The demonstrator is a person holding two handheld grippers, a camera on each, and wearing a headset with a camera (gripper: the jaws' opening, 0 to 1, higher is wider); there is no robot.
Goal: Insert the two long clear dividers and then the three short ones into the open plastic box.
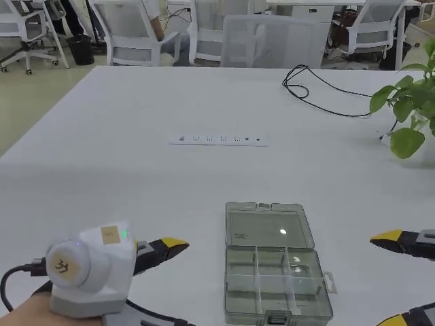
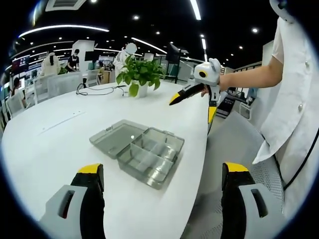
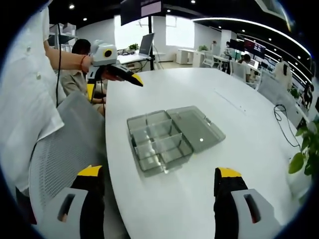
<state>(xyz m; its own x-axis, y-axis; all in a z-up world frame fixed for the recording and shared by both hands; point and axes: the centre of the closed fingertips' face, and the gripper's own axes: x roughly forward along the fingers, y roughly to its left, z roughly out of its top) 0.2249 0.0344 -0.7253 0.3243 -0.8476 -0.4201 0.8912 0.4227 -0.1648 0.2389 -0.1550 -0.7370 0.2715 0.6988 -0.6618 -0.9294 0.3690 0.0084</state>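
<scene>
Well, left gripper [image 2: 163, 168] and right gripper [image 3: 158, 172] gape empty; box [image 1: 234, 285] dividers [image 1: 257, 260] look seated, we risk bumping them loose.

The smoky grey translucent plastic box [image 1: 268, 224] lies on a plain white worktop [image 1: 136, 156]. The left hand-held gripper [image 2: 163, 168] and right hand-held gripper [image 3: 158, 172] are black with yellow tips. The leafy potted plant [image 1: 406, 142] at three o'clock is green.

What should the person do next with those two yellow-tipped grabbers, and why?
Probably bring one gripper in to press lightly on the dividers and check that they are seated. The plastic box lies open and already shows a grid of clear dividers inside. The left gripper and right gripper both hang open and empty, off to either side of it.
</scene>
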